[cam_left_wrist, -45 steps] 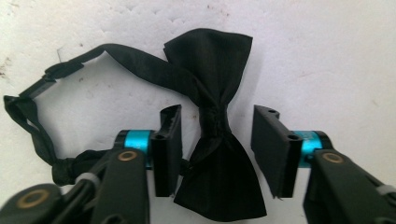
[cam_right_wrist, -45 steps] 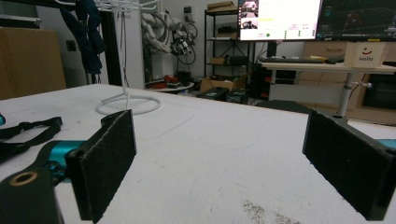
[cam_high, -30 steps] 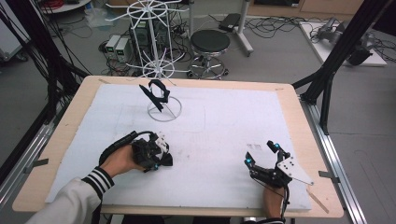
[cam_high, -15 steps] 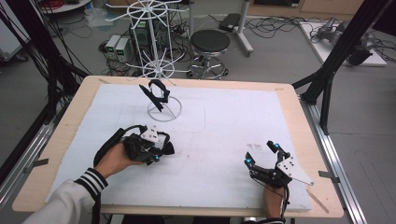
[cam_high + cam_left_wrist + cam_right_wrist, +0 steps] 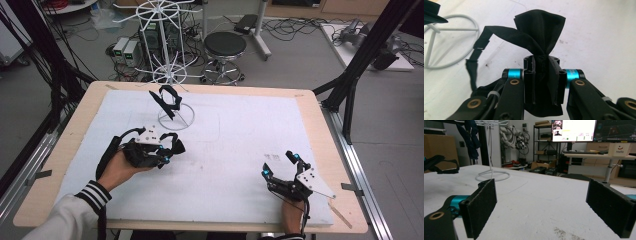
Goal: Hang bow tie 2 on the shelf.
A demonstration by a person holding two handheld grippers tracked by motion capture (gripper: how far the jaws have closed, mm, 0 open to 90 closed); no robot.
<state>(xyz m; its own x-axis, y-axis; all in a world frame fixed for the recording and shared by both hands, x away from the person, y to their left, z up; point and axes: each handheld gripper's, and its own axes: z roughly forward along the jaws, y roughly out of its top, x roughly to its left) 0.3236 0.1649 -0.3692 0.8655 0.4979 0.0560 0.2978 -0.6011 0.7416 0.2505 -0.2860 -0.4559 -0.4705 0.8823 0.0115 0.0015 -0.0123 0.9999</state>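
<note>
White-covered table [image 5: 240, 150] in cabled lab, wire stand [image 5: 175, 117] at back; left gripper [image 5: 541, 75] clamps black bow tie [image 5: 539, 32], right gripper [image 5: 541, 205] gapes empty.

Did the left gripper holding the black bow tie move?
Yes. The left gripper with the black bow tie has moved up the picture, toward the white wire stand.

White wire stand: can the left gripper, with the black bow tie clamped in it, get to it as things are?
Probably yes. The left gripper, shut on the black bow tie, sits just short of the white wire stand, with bare white mat between.
</note>
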